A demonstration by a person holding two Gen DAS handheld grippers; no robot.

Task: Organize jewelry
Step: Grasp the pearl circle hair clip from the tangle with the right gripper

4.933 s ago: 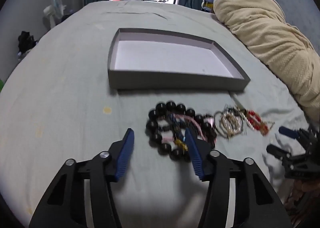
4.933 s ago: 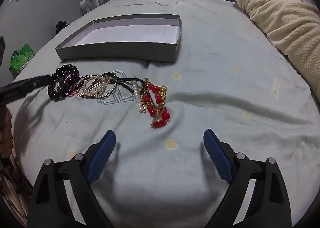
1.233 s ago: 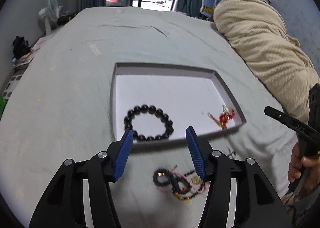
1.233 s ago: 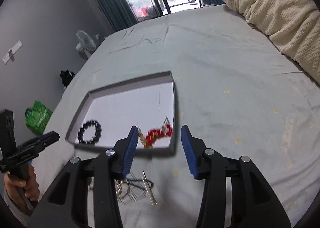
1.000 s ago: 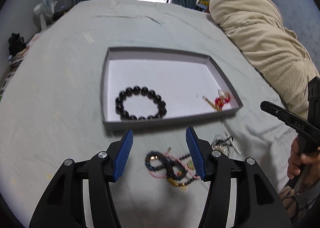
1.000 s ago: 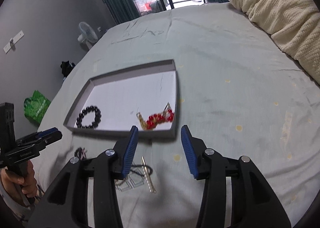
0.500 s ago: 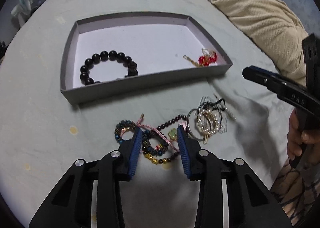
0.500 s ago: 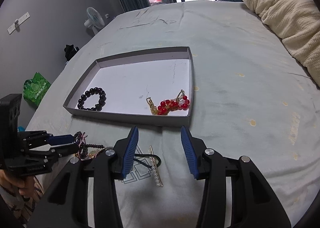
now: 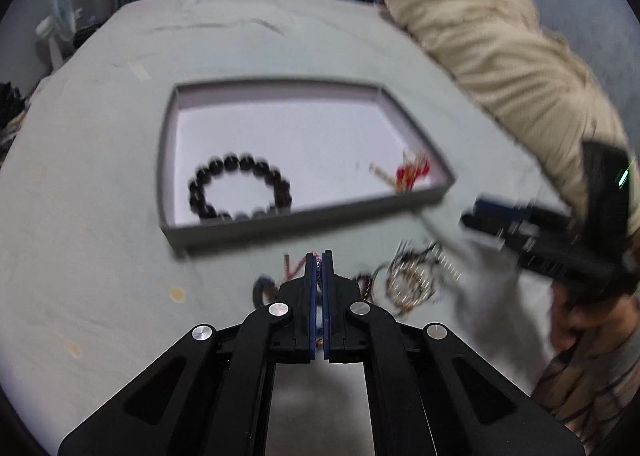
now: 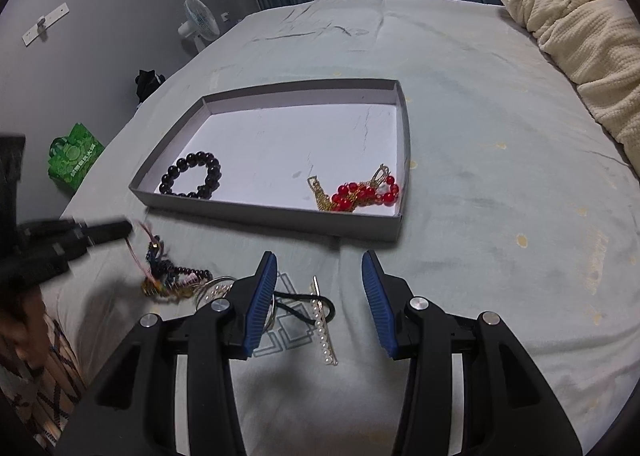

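Observation:
A grey tray [image 10: 405,144] [image 9: 304,218] lies on the bed. It holds a black bead bracelet [image 10: 192,175] [image 9: 239,192] and a red bead and gold chain piece [image 10: 362,193] [image 9: 412,173]. My left gripper [image 9: 319,262] [image 10: 120,231] is shut on a pink cord and dark bead tangle [image 10: 166,270], lifting its cord just in front of the tray. My right gripper [image 10: 318,284] is open and empty above a pearl hair clip [image 10: 322,322], a black cord and silver rings [image 10: 212,292] [image 9: 410,280].
A rolled cream blanket [image 10: 576,28] [image 9: 500,56] lies along the right side of the bed. A fan [image 10: 198,22] and a green bag [image 10: 74,156] stand off the bed's left edge. The sheet has small yellow spots.
My left gripper has shut on the pink cord tangle and raised it towards the tray. My right gripper has dropped lower over the pearl clip and stays open.

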